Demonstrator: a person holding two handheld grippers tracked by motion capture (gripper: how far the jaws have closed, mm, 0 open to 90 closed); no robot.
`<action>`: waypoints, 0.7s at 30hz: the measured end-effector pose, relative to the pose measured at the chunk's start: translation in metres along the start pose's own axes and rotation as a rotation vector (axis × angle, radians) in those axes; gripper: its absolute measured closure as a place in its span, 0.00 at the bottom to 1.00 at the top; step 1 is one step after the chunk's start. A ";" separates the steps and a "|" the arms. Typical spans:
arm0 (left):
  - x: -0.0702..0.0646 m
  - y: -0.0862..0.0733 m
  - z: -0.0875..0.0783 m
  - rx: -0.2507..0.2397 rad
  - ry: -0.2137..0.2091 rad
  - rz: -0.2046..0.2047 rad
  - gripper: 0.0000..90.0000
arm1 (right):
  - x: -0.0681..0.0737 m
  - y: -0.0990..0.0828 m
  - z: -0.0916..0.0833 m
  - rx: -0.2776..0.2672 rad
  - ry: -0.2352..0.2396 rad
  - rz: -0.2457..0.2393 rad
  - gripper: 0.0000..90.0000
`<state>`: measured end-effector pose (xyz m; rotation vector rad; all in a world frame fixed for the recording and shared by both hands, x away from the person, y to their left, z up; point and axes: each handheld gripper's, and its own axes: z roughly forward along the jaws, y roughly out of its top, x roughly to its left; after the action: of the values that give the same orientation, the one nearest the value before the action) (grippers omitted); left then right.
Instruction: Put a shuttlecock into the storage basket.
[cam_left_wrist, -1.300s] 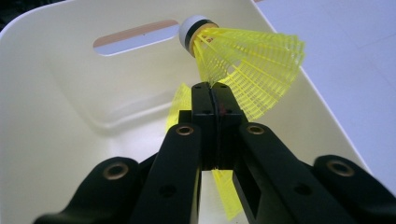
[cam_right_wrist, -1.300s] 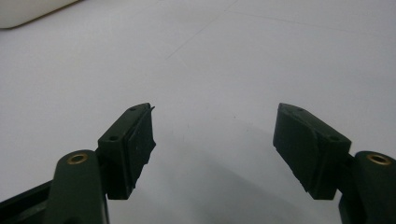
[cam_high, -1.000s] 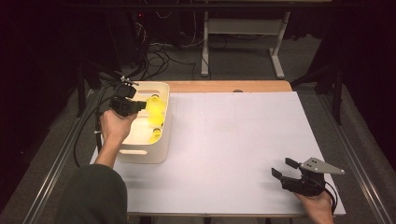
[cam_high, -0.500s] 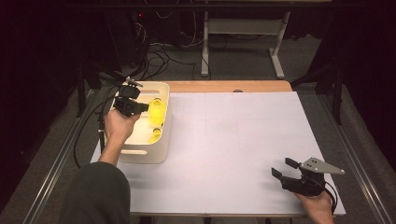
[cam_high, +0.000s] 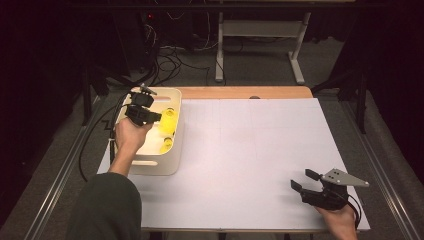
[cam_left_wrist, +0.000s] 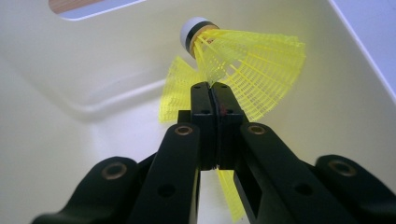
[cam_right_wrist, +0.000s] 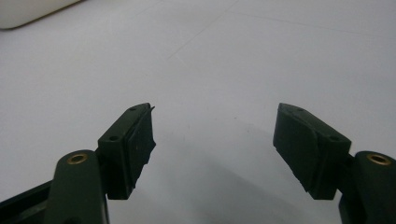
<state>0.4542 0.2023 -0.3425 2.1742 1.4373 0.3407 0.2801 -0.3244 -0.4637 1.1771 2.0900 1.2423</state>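
Cream rectangular plastic bin (cam_high: 150, 165), at ten o'clock on the white-covered table (cam_high: 250, 150), holds yellow mesh-skirted plastic shuttlecocks (cam_high: 167, 120). Left gripper (cam_left_wrist: 214, 88), inside the bin, jaws clamped together on the yellow skirt of one shuttlecock (cam_left_wrist: 252, 70), its white cork tip toward twelve o'clock. Right gripper (cam_high: 299, 180), at five o'clock, jaws spread wide, holding nothing.

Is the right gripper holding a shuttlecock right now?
No, the right gripper has its jaws wide apart over the bare white table.
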 end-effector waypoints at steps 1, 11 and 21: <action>0.000 0.000 0.001 0.002 0.000 -0.001 0.99 | 0.000 0.000 0.000 0.000 0.000 0.000 0.33; 0.000 -0.001 0.007 0.040 -0.009 -0.003 0.97 | 0.000 0.000 0.000 0.000 0.001 -0.002 0.33; -0.004 0.000 0.003 0.000 -0.020 -0.016 0.70 | 0.000 0.000 0.000 -0.001 0.000 -0.001 0.33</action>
<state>0.4539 0.1983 -0.3444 2.1595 1.4433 0.3127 0.2801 -0.3243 -0.4637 1.1758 2.0899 1.2428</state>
